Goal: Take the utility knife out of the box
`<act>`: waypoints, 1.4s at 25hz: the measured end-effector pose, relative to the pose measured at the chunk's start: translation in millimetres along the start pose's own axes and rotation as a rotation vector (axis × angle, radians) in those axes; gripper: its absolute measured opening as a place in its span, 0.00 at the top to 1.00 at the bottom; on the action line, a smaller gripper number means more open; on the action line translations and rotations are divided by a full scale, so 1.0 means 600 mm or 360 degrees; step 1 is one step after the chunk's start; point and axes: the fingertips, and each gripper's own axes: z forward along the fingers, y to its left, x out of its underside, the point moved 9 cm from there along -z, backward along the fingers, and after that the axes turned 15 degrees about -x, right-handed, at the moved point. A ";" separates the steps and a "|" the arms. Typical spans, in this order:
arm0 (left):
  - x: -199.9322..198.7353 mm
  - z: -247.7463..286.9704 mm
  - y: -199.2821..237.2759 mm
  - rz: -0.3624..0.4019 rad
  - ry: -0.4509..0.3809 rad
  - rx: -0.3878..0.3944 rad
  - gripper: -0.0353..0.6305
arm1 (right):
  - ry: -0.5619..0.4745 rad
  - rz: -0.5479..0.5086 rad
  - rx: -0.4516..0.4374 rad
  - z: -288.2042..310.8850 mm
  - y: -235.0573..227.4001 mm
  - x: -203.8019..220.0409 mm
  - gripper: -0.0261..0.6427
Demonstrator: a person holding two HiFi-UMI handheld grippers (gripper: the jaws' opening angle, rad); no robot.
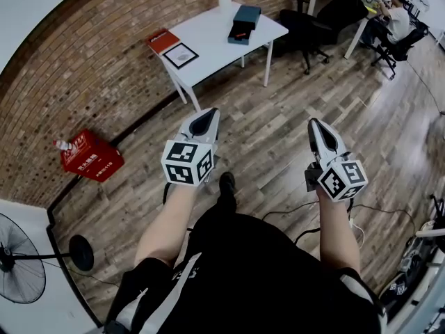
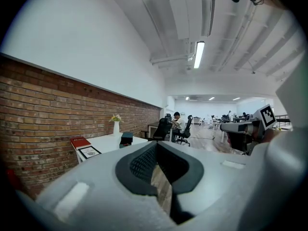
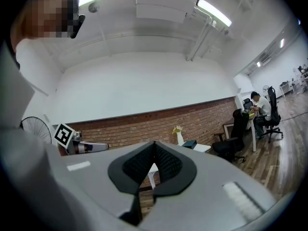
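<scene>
**Head view.** Left tool (image 1: 207,115) and right tool (image 1: 316,125): jaws closed, nothing held. Both are carried level in front of the person's body and aimed toward the far white tabletop (image 1: 208,37), well apart from it. They are probably kept shut because nothing is within reach yet. Box (image 1: 243,23): dark teal, on the tabletop's far right part, placed clear of the red book (image 1: 163,40) and framed picture (image 1: 181,55) at its left end. Utility knife: not visible, presumably inside the box.

**Left gripper view.** Left tool (image 2: 156,147): pads together, empty. Box (image 2: 126,138) is far ahead, left of the jaws.

**Right gripper view.** Right tool (image 3: 155,144): pads together, empty. Box (image 3: 190,143) is far off, right of the jaws.
</scene>
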 end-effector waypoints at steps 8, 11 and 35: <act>0.017 0.114 0.046 -0.0054 0.0037 0.0031 0.94 | 0.0115 -0.0040 0.0014 0.095 -0.074 0.006 0.96; 0.015 0.177 0.079 -0.0068 0.0052 0.0042 0.94 | 0.0153 -0.0049 0.0026 0.154 -0.110 0.009 0.96; -0.027 0.573 0.317 -0.0162 0.0123 0.0234 0.94 | 0.0286 -0.0037 0.0097 0.560 -0.279 0.005 0.96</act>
